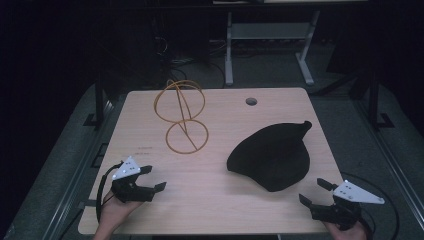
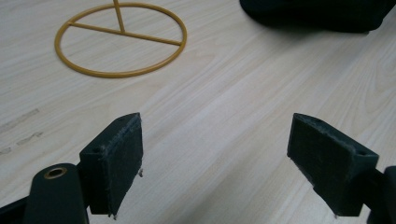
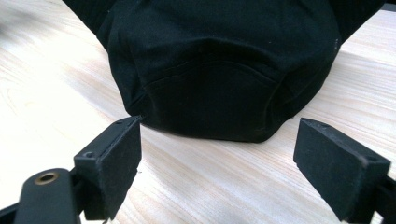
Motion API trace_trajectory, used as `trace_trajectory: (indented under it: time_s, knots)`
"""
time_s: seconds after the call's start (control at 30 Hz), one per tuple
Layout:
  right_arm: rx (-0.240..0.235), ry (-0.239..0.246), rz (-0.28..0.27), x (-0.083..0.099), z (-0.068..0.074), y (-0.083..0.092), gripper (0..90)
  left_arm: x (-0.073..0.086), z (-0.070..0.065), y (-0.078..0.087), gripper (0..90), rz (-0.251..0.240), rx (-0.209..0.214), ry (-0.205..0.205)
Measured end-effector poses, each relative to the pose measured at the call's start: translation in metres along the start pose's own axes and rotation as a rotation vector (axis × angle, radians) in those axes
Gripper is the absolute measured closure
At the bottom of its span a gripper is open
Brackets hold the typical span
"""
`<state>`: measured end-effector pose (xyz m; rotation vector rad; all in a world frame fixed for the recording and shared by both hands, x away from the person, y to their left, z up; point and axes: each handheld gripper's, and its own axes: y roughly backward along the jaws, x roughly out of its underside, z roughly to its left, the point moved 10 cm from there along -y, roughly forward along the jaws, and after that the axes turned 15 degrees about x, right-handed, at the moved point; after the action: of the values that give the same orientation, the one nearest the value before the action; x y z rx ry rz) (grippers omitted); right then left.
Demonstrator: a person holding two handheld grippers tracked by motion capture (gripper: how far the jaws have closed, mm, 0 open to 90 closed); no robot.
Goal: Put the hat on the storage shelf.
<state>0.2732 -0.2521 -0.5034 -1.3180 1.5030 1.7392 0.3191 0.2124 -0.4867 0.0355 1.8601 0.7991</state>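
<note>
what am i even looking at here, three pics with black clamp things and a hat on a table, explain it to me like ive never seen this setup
A person sits at a wooden table and holds a hand tool with a two-jaw claw in each hand. The high view looks down from above: the left claw is at the bottom left, the right claw at the bottom right. The other two pictures come from small cameras riding on the claws, looking out between each one's own black jaws.

On the table lie a black hat and a yellow wire stand, made of rings with a round base. The left claw's camera faces the stand's base ring; the right claw's camera faces the hat up close. Both claws are open and hold nothing.
</note>
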Motion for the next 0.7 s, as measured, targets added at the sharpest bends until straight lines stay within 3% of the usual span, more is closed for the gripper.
trace_trajectory:
  time_s: [0.27,0.53,0.7]
  knots:
    - [-0.003,-0.005,0.001,-0.001,0.001,0.0,14.6,-0.001,-0.002,-0.002,17.9,-0.005,0.024,0.014]
    - [0.005,-0.016,-0.016,-0.005,0.003,0.004,14.6,-0.01,-0.011,-0.007,17.9,-0.016,0.058,-0.013]
    - [0.002,0.002,-0.014,-0.005,0.006,0.005,14.6,-0.02,-0.019,-0.01,17.8,-0.036,0.087,-0.025]
